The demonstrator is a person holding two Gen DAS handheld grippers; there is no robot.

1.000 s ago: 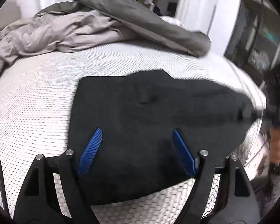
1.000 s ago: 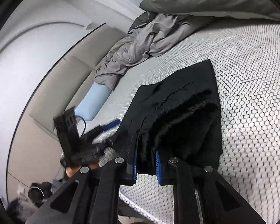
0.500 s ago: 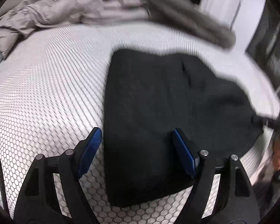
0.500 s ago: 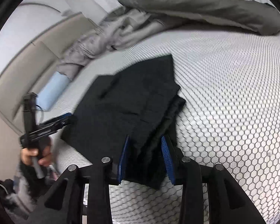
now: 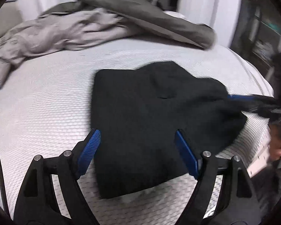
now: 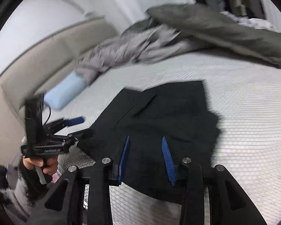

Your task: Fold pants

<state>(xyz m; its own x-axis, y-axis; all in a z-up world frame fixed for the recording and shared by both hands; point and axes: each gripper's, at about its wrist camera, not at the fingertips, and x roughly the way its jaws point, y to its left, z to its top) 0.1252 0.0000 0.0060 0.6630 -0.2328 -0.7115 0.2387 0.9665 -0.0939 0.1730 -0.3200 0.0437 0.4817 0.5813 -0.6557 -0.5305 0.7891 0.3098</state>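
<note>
Pants (image 5: 149, 116): one black folded pair, frame center
Blankets (image 5: 84, 28): two, top of frame
Left gripper (image 5: 138, 150): jaws spread
Right gripper (image 6: 146, 157): jaws spread, holding nothing
Mattress (image 5: 43, 103): bare at left

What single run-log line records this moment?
step: fold pants | pants: folded, flat on mattress | left gripper: open, above pants | right gripper: open, above pants

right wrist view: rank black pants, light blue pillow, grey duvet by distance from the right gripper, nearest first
1. black pants: folded flat on the mattress, directly under and ahead of the right gripper, whose jaws are open.
2. light blue pillow: farther back on the left, against the beige headboard.
3. grey duvet: bunched across the far end of the bed, upper right.
</note>
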